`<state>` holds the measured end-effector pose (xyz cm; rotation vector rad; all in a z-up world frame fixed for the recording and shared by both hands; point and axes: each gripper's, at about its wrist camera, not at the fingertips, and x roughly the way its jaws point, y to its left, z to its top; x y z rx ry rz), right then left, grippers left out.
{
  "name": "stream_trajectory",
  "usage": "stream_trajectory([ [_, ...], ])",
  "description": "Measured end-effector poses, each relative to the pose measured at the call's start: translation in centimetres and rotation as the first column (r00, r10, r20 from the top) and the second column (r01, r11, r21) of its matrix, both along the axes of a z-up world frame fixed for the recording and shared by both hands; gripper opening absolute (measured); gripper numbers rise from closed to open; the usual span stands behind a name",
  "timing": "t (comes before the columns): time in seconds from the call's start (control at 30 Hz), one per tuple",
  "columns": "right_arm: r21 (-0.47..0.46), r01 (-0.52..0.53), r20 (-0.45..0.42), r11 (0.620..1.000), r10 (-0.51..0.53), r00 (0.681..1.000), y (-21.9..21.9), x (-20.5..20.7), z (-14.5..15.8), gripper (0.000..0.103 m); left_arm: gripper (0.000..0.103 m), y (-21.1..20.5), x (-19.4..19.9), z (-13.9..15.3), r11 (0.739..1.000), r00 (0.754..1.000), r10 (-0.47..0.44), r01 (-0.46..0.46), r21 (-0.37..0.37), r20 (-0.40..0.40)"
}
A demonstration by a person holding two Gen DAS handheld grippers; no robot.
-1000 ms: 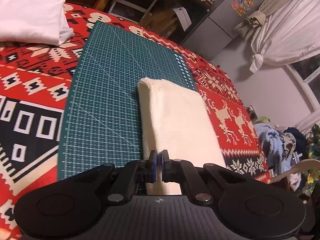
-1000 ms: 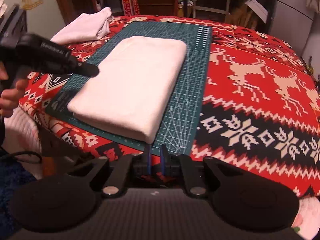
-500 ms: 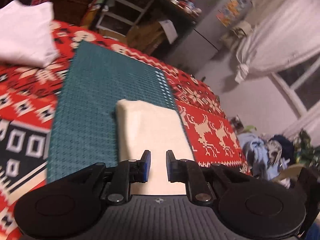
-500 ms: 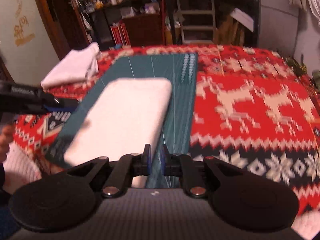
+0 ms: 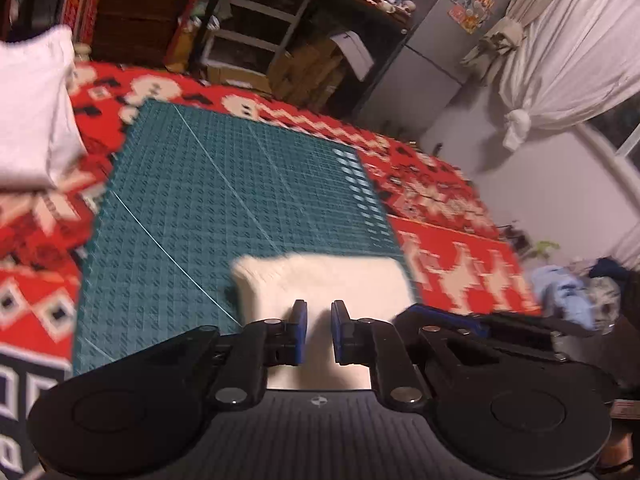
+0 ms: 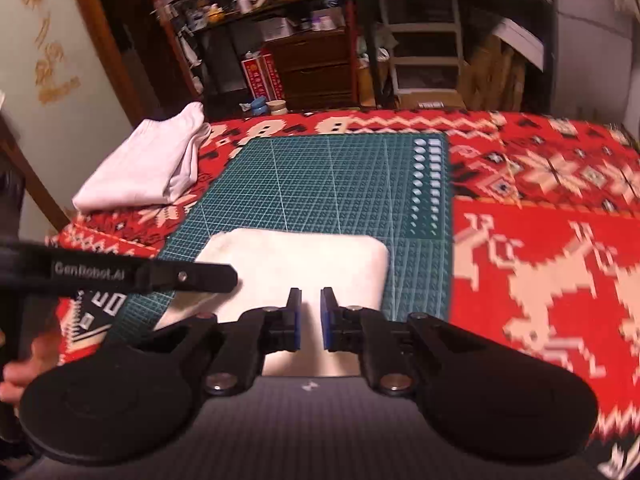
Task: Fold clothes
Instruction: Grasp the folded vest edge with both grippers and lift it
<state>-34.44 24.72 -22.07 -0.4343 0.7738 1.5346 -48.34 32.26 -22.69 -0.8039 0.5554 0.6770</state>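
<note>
A folded cream garment [image 5: 320, 284] [image 6: 296, 264] lies on the green cutting mat [image 5: 224, 200] [image 6: 344, 184], at the mat's near end. My left gripper [image 5: 319, 330] is above its near part, slightly open and empty. My right gripper [image 6: 311, 316] is also above the garment's near edge, slightly open and empty. The left gripper's body [image 6: 140, 276] reaches in from the left in the right wrist view, over the garment's left side.
A folded white garment [image 5: 32, 108] [image 6: 148, 164] sits on the red patterned tablecloth [image 6: 540, 240] at the far left of the mat. Shelves, boxes and a fridge [image 5: 448, 36] stand behind the table. A pile of clothes [image 5: 576, 292] lies to the right.
Both grippers have opened slightly and pulled back and up from the cream garment. The garment now lies nearer the front of the mat in both views.
</note>
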Motion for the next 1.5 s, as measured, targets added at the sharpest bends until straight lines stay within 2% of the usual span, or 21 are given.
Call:
stream_trajectory([
  [0.23,-0.011,0.026,0.054,1.0,-0.025,0.998,4.0,-0.4,-0.6,0.01,0.013,2.2,1.1,0.0,1.0,0.999,-0.001,0.002,0.026,-0.051],
  [0.33,-0.01,-0.001,0.043,1.0,0.002,0.999,3.9,-0.9,-0.3,0.011,0.014,2.2,1.2,0.6,1.0,0.998,0.006,-0.004,0.021,-0.065],
  [0.47,-0.008,-0.038,0.029,0.999,0.038,0.999,3.8,-1.7,0.1,0.011,0.021,1.9,1.3,1.4,1.0,0.997,0.016,-0.016,0.009,-0.081],
  [0.53,-0.007,-0.056,0.022,0.998,0.057,0.998,3.8,-2.0,0.3,0.011,0.021,1.7,1.2,1.8,1.0,0.996,0.023,-0.023,0.003,-0.09],
  [0.7,-0.025,-0.097,0.018,0.995,0.097,0.995,4.1,-3.1,0.2,0.002,0.028,1.4,-0.1,2.1,0.998,0.996,0.036,-0.04,-0.039,-0.078],
  [0.83,-0.039,-0.075,0.008,0.996,0.075,0.997,5.7,-3.1,-1.0,0.002,0.032,1.0,-1.6,2.6,0.997,0.993,0.066,-0.069,-0.032,-0.099],
  [0.93,-0.05,-0.048,-0.038,0.998,0.046,0.998,6.6,-2.7,-1.0,0.003,0.033,1.0,-3.1,2.6,0.994,0.992,0.093,-0.098,-0.047,-0.086],
  [1.1,0.005,-0.036,-0.072,0.999,0.037,0.997,4.6,-1.8,1.2,0.005,0.041,0.0,-4.4,1.8,0.994,0.997,0.067,-0.07,-0.08,-0.037],
  [1.17,0.016,-0.05,-0.064,0.999,0.051,0.997,3.0,-1.6,1.9,0.005,0.048,-0.4,-4.8,1.5,0.994,0.998,0.053,-0.054,-0.093,-0.015],
  [1.27,0.004,-0.021,-0.071,1.0,0.022,0.997,-0.1,-0.5,2.1,0.013,0.057,-1.4,-5.1,0.6,0.995,1.0,0.025,-0.025,-0.099,0.001],
  [1.33,-0.01,0.019,-0.091,1.0,-0.02,0.996,-2.2,0.3,1.7,0.019,0.058,-2.0,-5.1,-0.1,0.995,1.0,0.01,-0.009,-0.103,0.009],
  [1.37,-0.016,0.041,-0.103,0.999,-0.042,0.994,-3.2,0.8,1.4,0.026,0.059,-2.0,-5.2,-0.4,0.994,1.0,0.012,-0.01,-0.11,0.014],
  [1.5,-0.049,0.105,-0.15,0.993,-0.111,0.982,-5.7,2.1,-0.2,0.031,0.059,-2.2,-5.2,-1.7,0.991,0.999,0.018,-0.013,-0.135,0.035],
])
